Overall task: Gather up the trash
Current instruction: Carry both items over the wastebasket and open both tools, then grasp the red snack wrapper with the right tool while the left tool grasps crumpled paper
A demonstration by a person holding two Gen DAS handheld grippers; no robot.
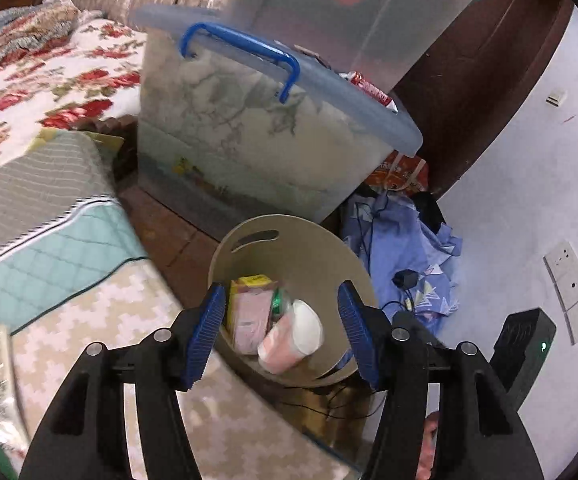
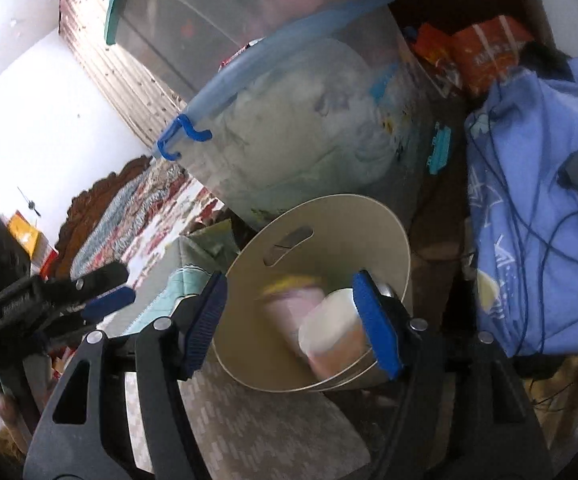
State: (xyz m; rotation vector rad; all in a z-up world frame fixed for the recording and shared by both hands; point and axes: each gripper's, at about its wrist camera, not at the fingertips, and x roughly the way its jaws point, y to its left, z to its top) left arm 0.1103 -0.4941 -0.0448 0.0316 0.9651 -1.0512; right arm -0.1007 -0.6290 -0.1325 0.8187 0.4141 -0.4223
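Both pairs of black-armed tongs with ribbed blue pads stand spread and hold nothing: the left tongs (image 1: 281, 332) frame the mouth of a round beige plastic waste bin with slot handles (image 1: 301, 248), and the right tongs (image 2: 291, 326) hang over the same bin (image 2: 329, 224) low in the frame's centre. Inside the bin lie a pink paper cup with a white interior (image 1: 289, 340), tipped on its side, and a pink and yellow carton (image 1: 249, 308) whose print is too blurred to read. Just behind the bin rises a translucent plastic storage box with a pale blue lid and bright blue handle (image 1: 241, 132), stuffed with soft bedding. Crumpled blue patterned cloth with black cables across it (image 1: 409, 252) sits right of the bin. A floral red-and-white quilted bedspread (image 1: 49, 80) fills the upper left.
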